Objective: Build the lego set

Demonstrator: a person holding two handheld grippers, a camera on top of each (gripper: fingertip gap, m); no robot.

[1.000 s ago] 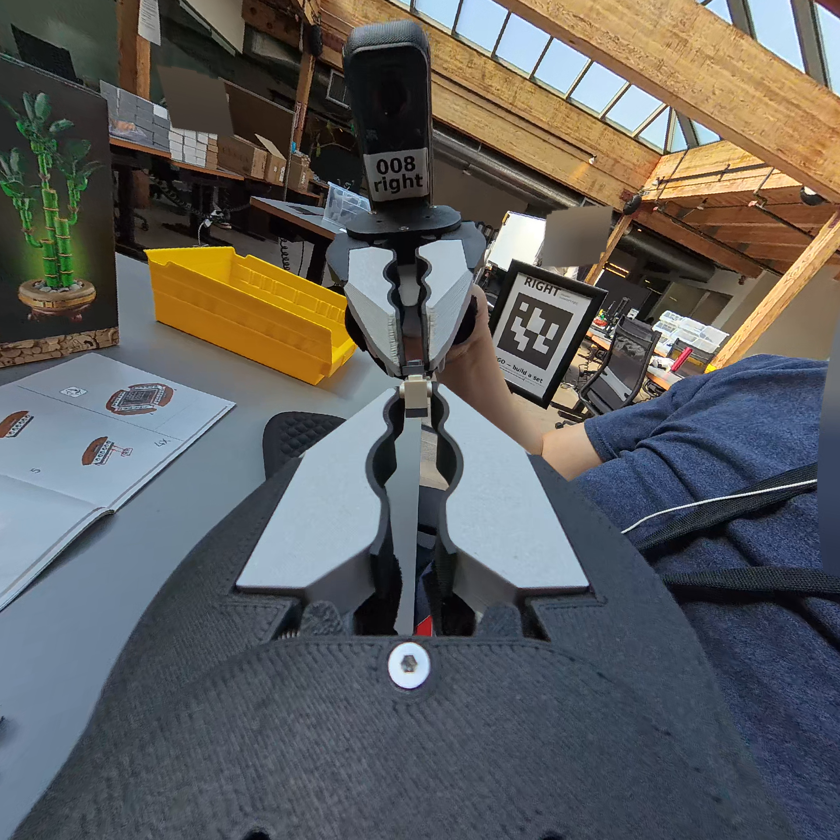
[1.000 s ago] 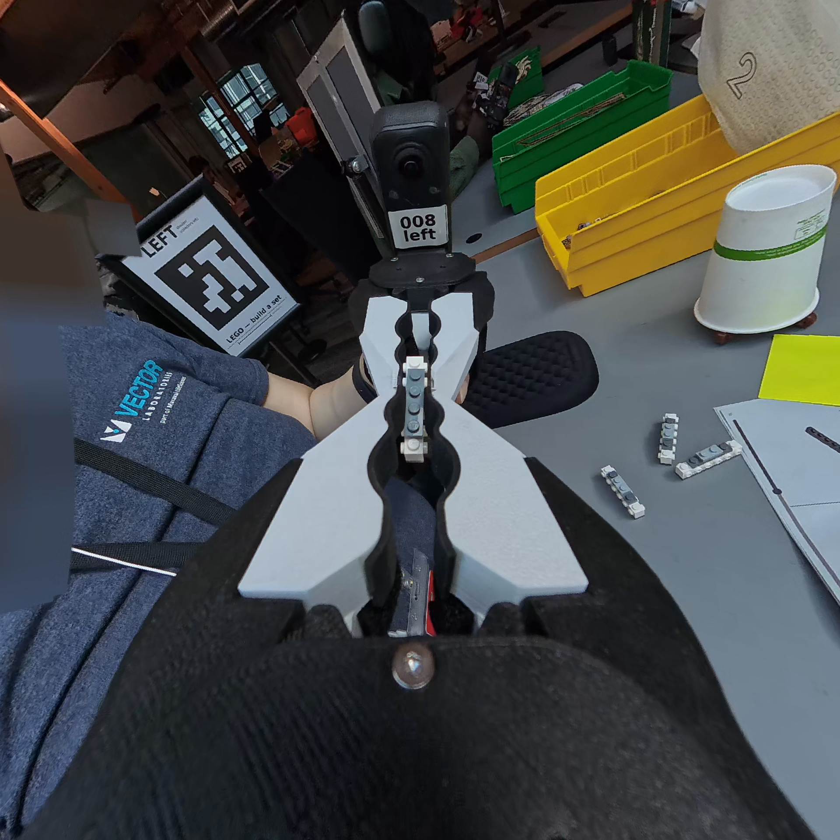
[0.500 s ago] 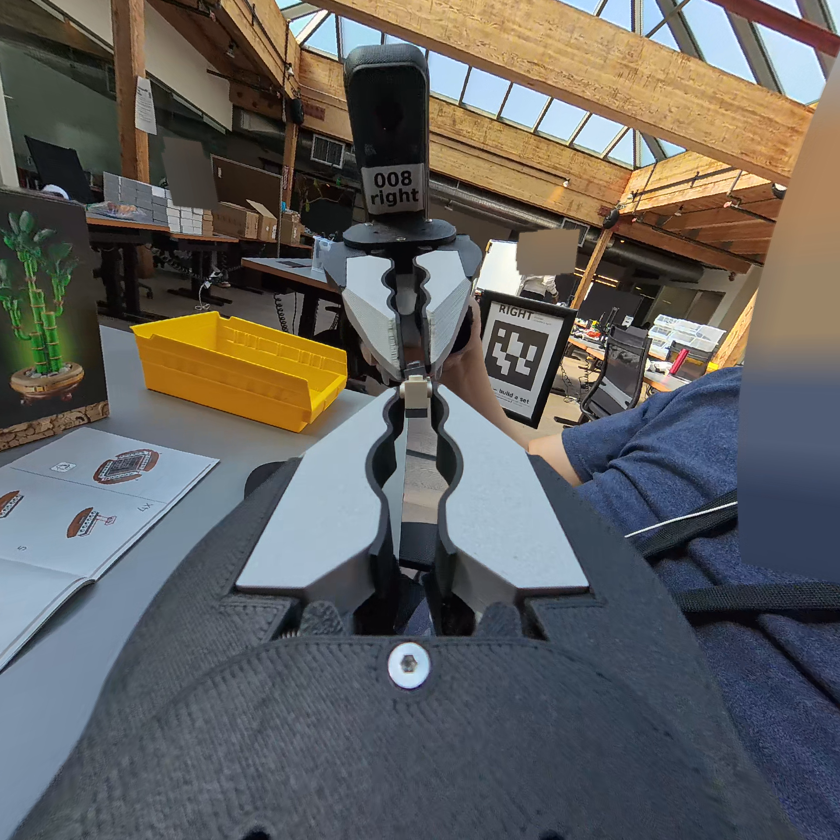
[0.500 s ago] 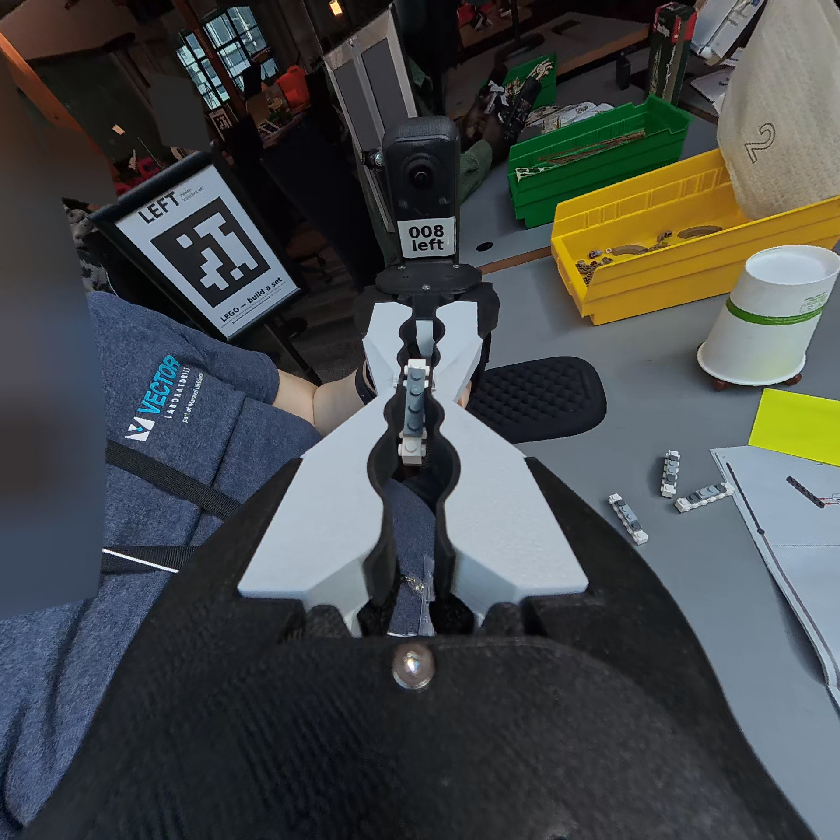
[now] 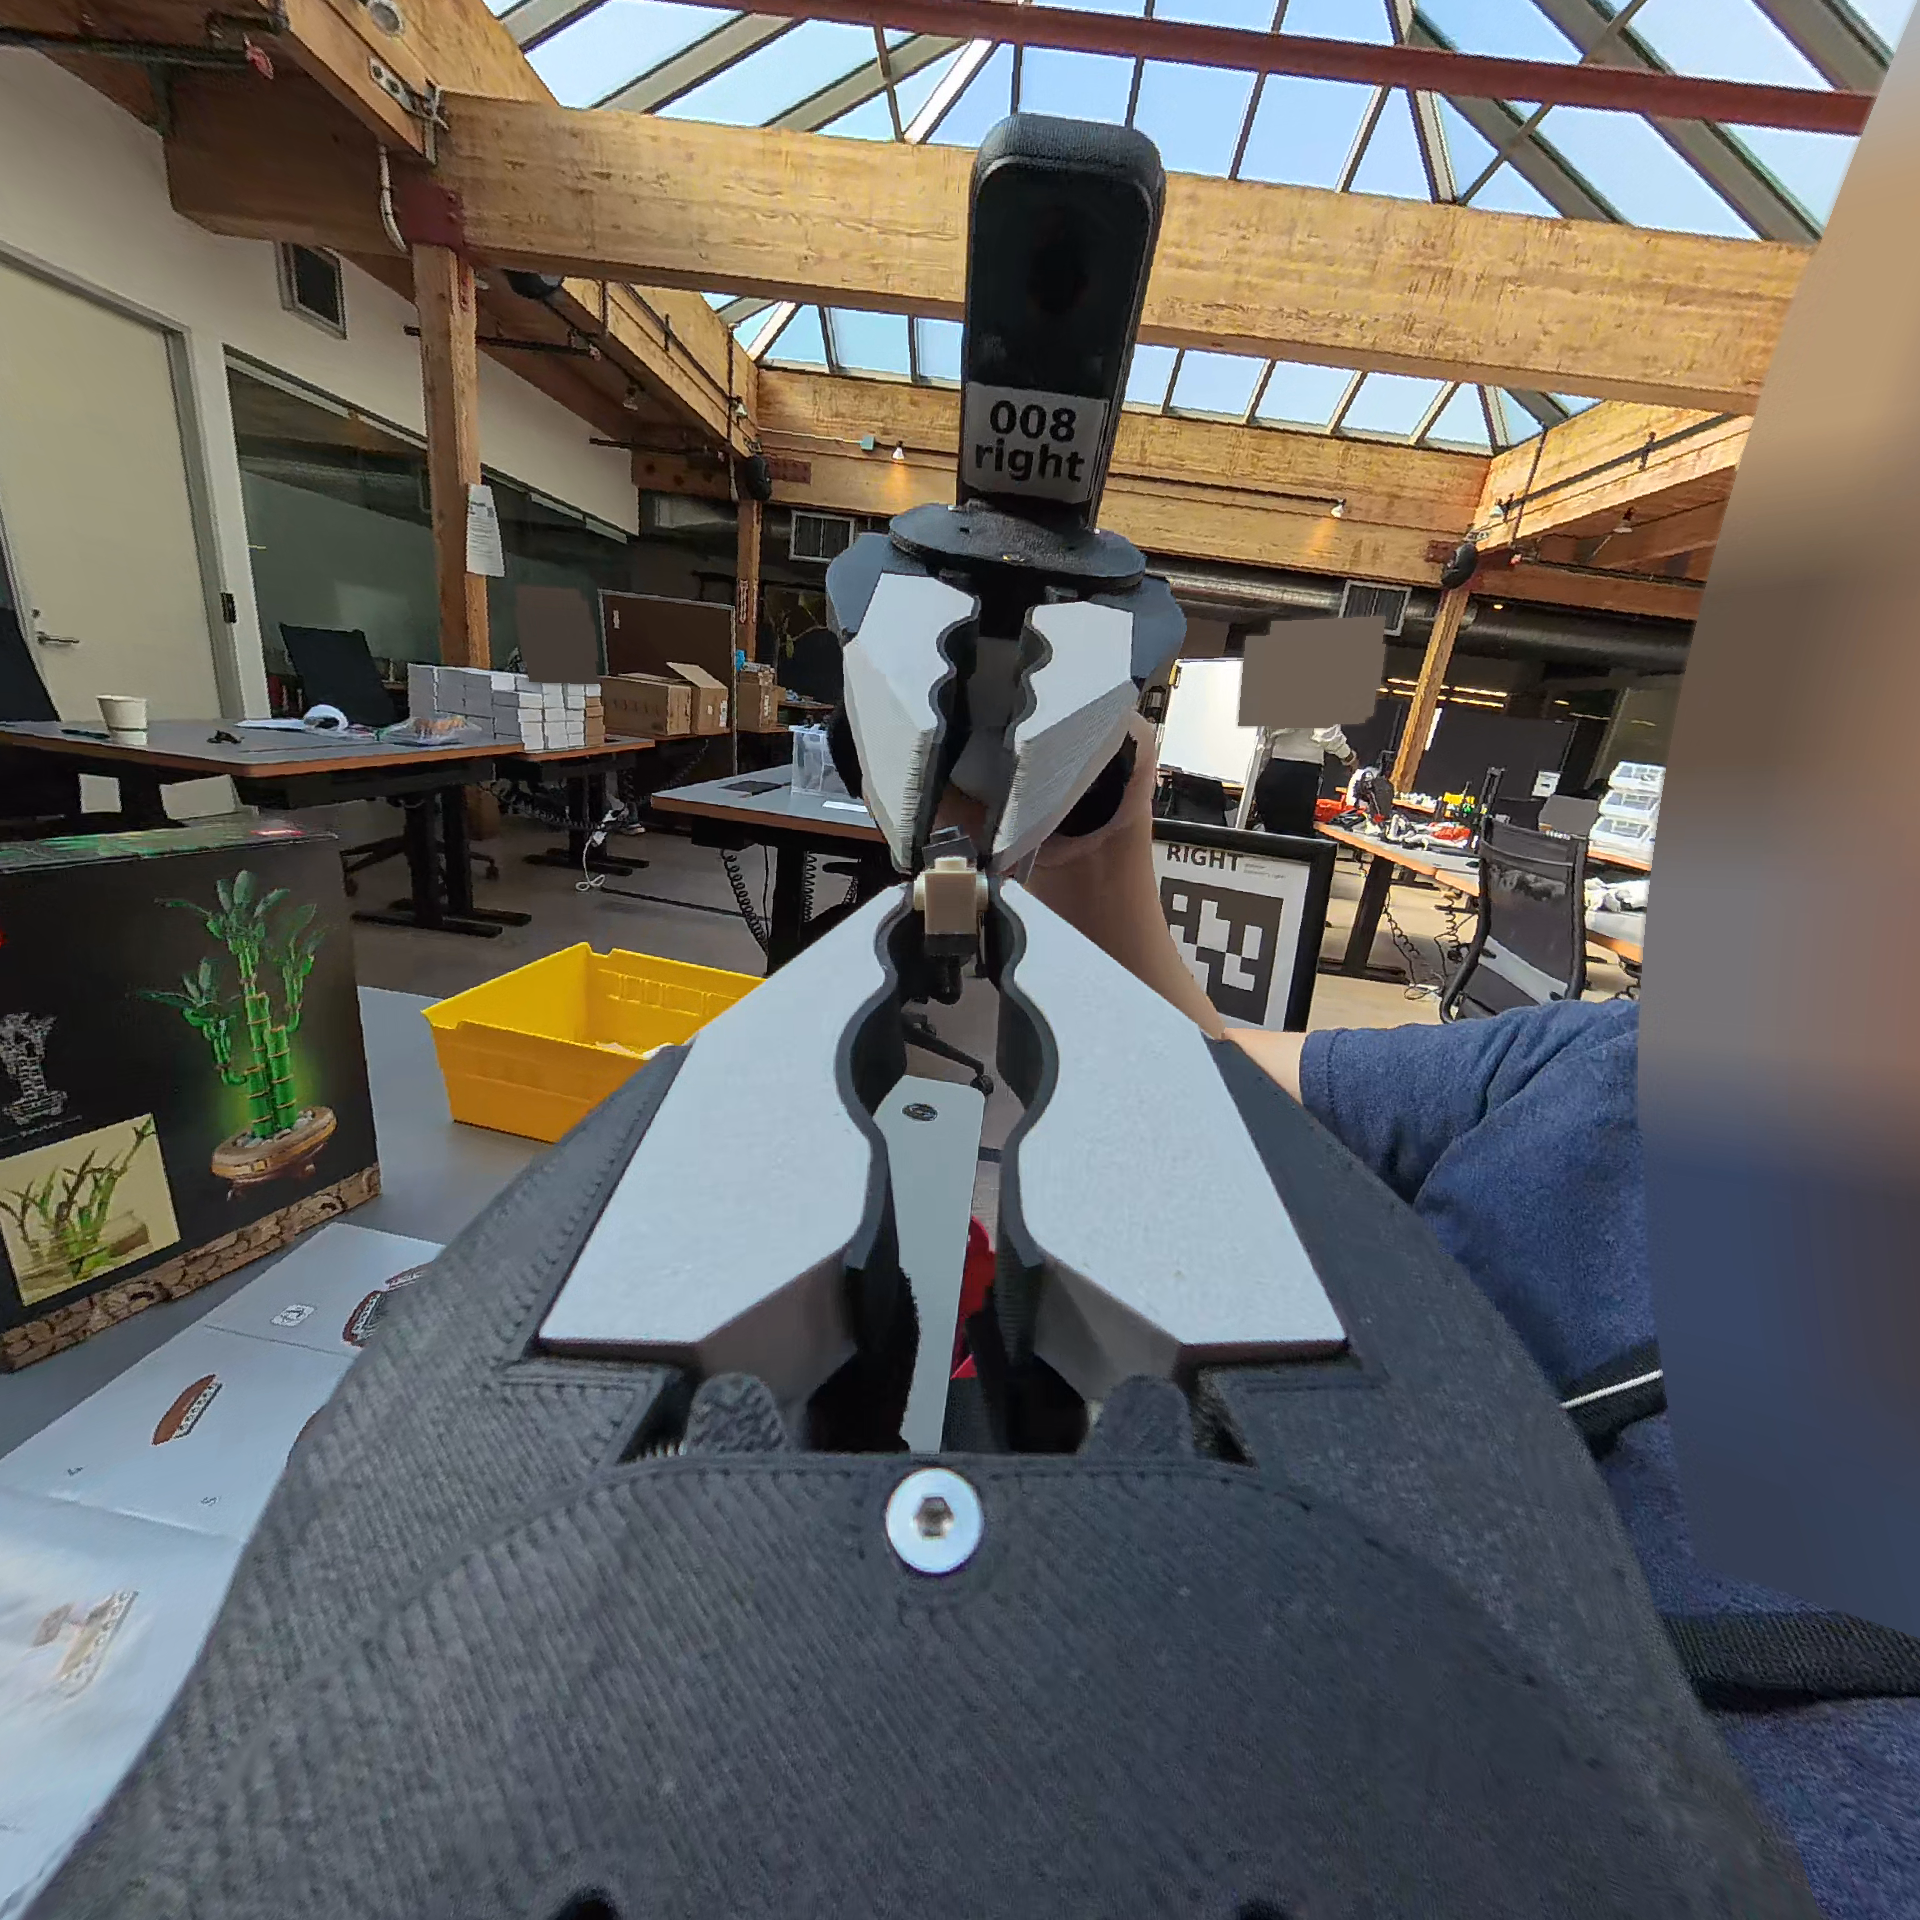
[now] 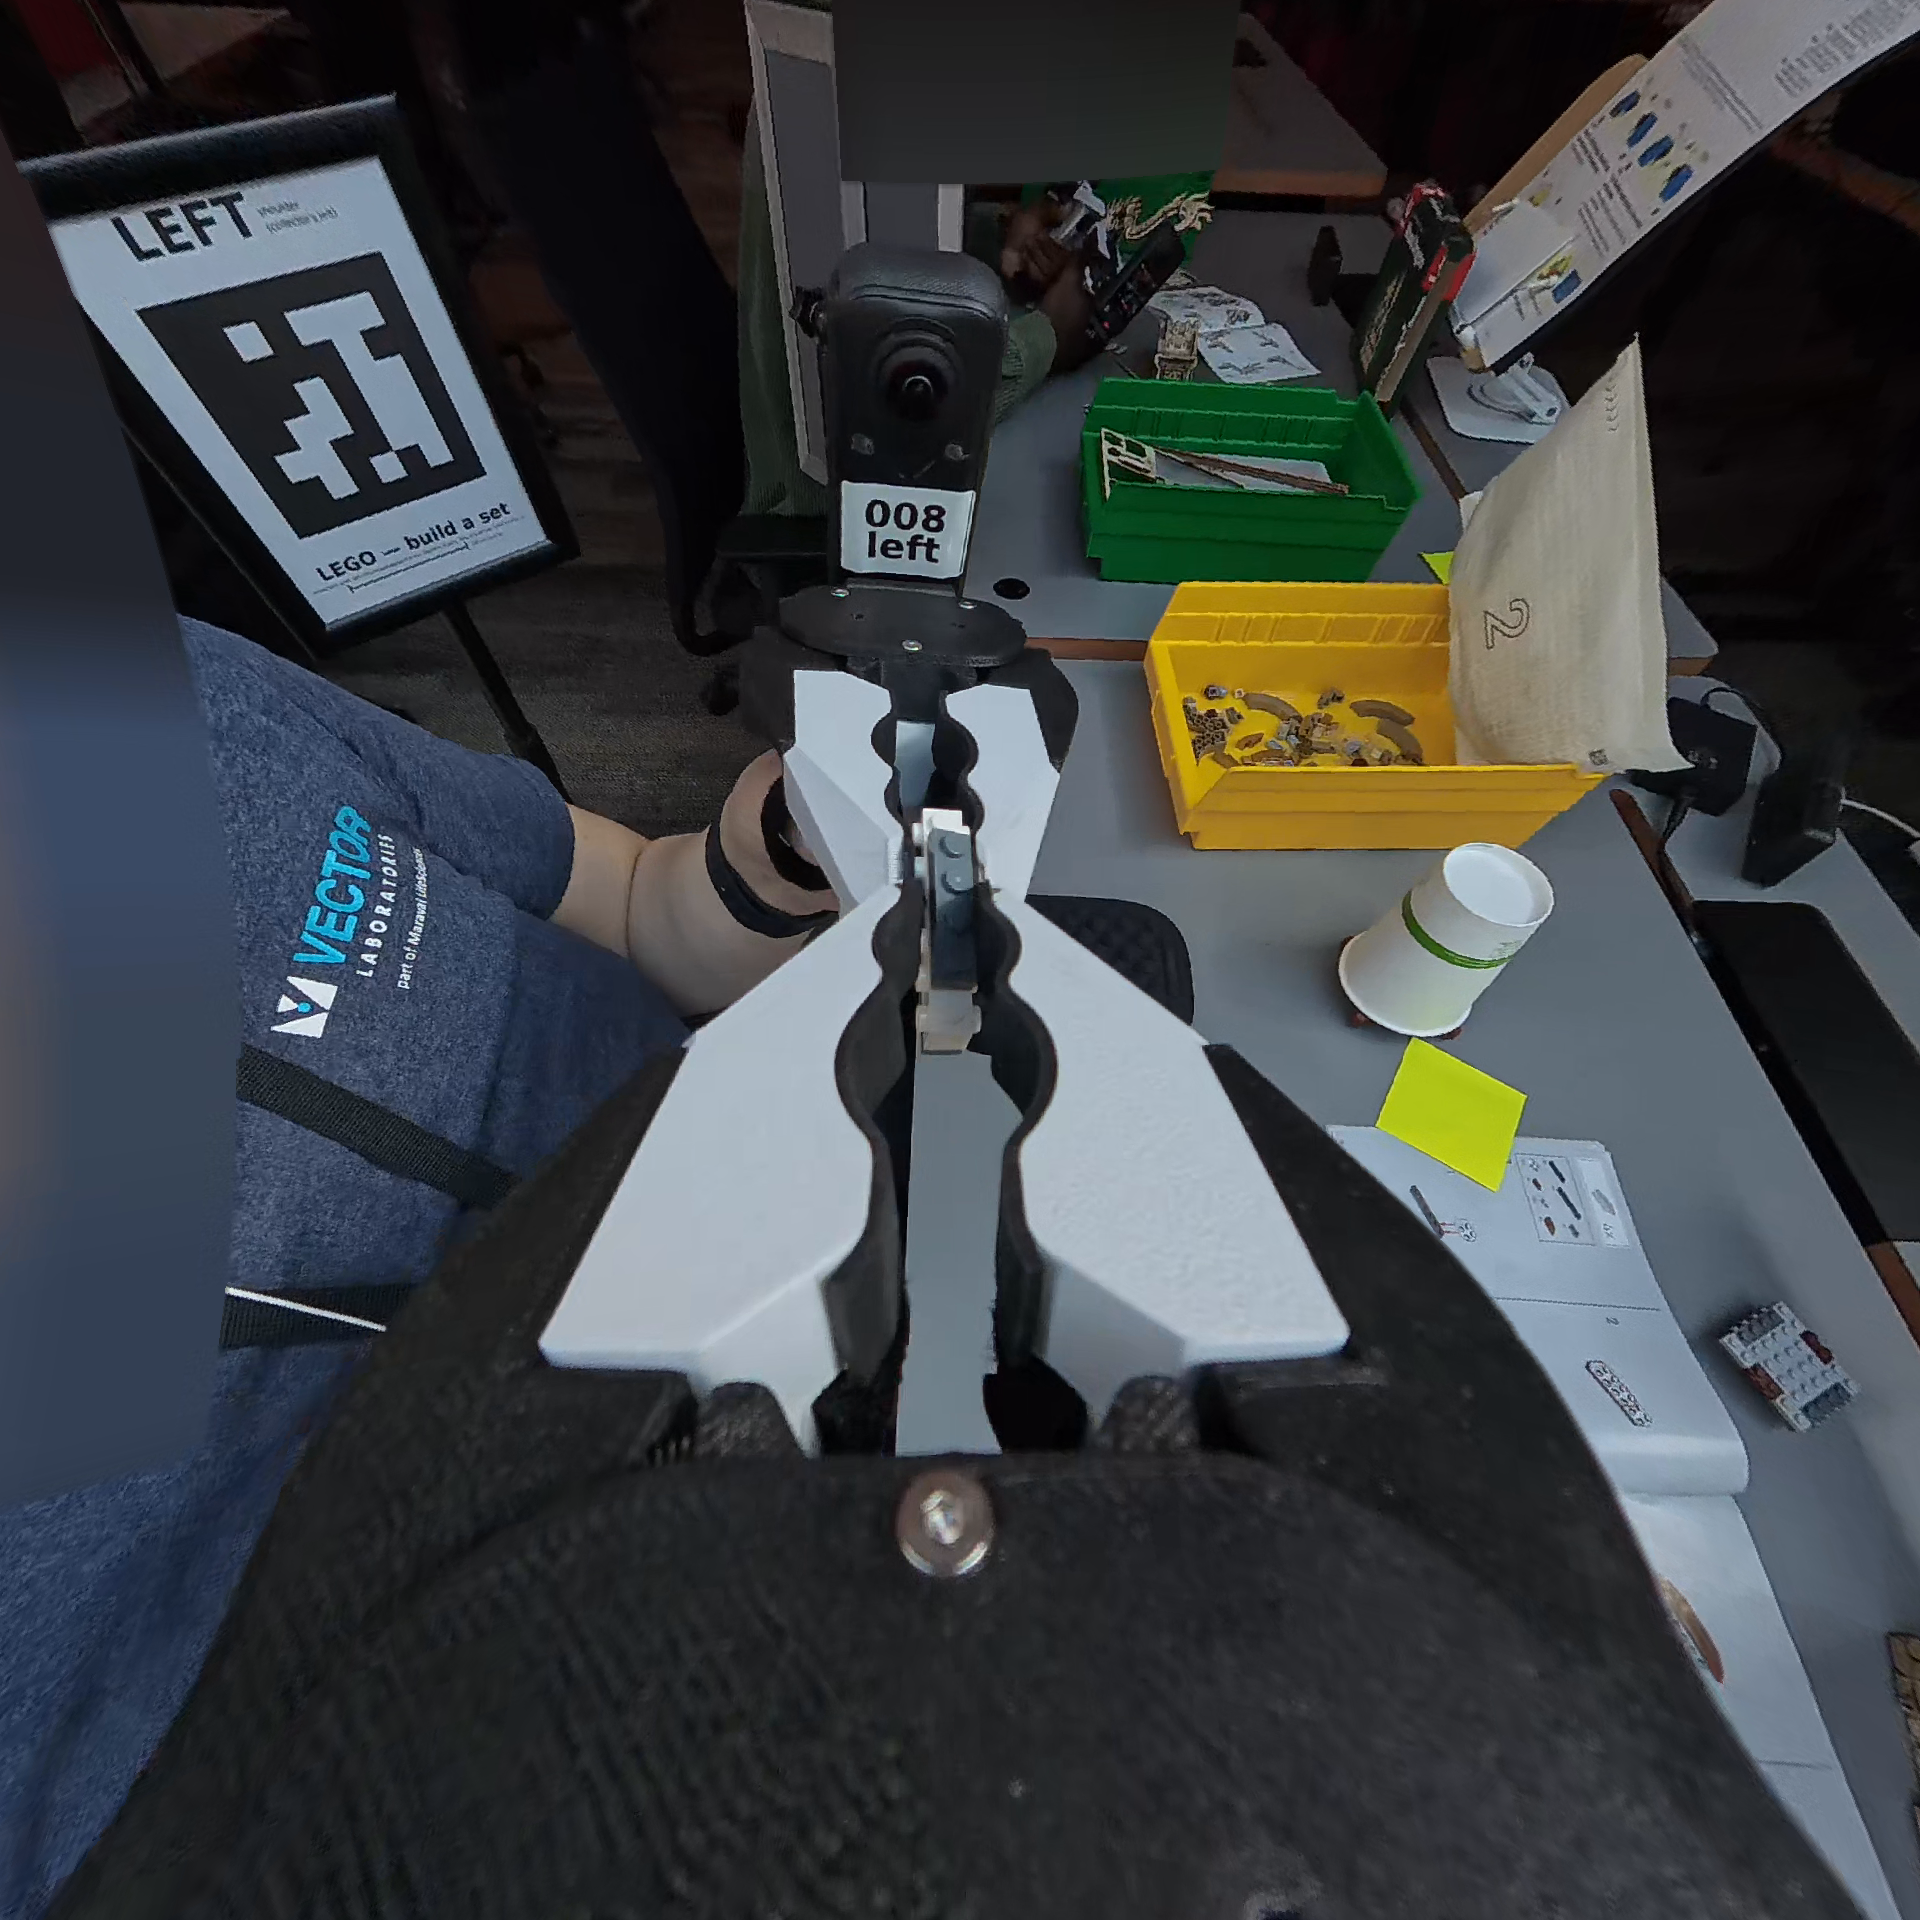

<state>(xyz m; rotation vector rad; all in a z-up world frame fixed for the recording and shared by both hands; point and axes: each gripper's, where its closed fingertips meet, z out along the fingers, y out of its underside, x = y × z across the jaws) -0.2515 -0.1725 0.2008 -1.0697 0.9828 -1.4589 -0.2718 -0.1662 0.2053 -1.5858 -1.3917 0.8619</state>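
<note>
A narrow grey lego strip with pale ends [image 6: 951,920] lies between my right gripper's fingers. My right gripper [image 6: 940,894] is shut on it, in the air in front of the person's blue shirt. In the left wrist view the strip's pale tan end [image 5: 951,902] shows end-on at the tips of my left gripper [image 5: 951,909], which is shut on it too. The two grippers face each other tip to tip. The right gripper [image 5: 951,836] shows beyond my left one, and the left gripper [image 6: 935,831] beyond my right one. A small grey and white assembly [image 6: 1787,1361] lies on the table.
A yellow bin [image 6: 1351,800] holds brown pieces; a green bin [image 6: 1247,520] and a paper bag [image 6: 1548,623] stand near it. An upturned paper cup [image 6: 1444,956], a yellow note [image 6: 1449,1112] and the open booklet [image 6: 1538,1278] lie on the grey table. The set's box [image 5: 177,1060] and another yellow bin [image 5: 582,1039] stand to the left. Only a small space, under 4 cm, lies between the two pairs of fingers.
Both grippers have risen together with the strip still held between them. The left view now tilts up toward the ceiling and the right view looks down on the table.
</note>
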